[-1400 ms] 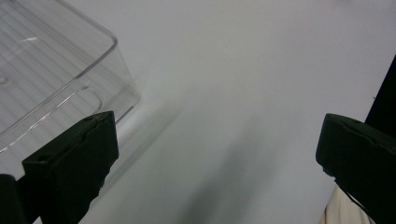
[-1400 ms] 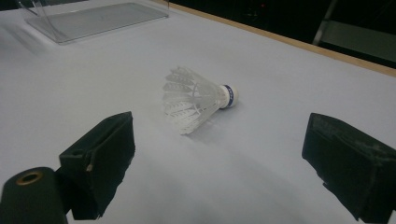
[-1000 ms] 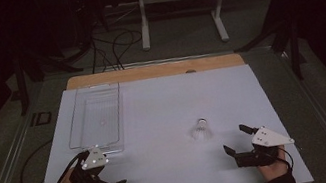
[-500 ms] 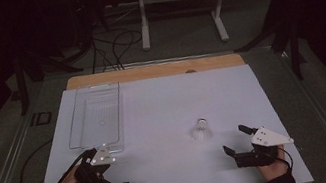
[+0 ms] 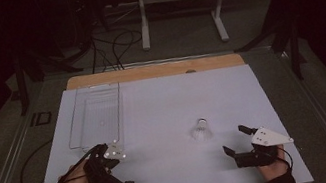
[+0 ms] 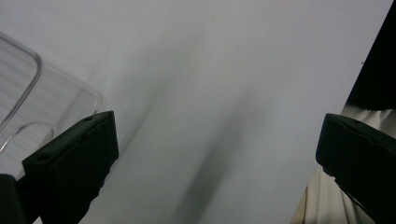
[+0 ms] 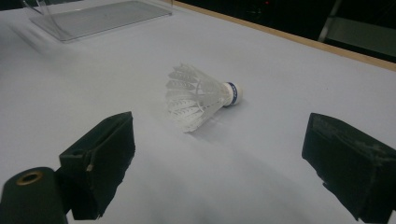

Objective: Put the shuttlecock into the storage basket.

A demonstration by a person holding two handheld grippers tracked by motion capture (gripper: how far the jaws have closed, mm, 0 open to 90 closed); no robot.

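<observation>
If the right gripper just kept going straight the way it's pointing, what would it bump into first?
Most likely the shuttlecock. It lies on its side on the white table, straight ahead between the open jaws of the right gripper, and nothing stands between them. The clear tray sits much farther off, to one side.

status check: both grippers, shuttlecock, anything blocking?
Left gripper open, holding nothing, near clear tray. Right gripper open, facing the shuttlecock, not touching. Shuttlecock on its side on white table. Nothing between jaws and shuttlecock.
</observation>
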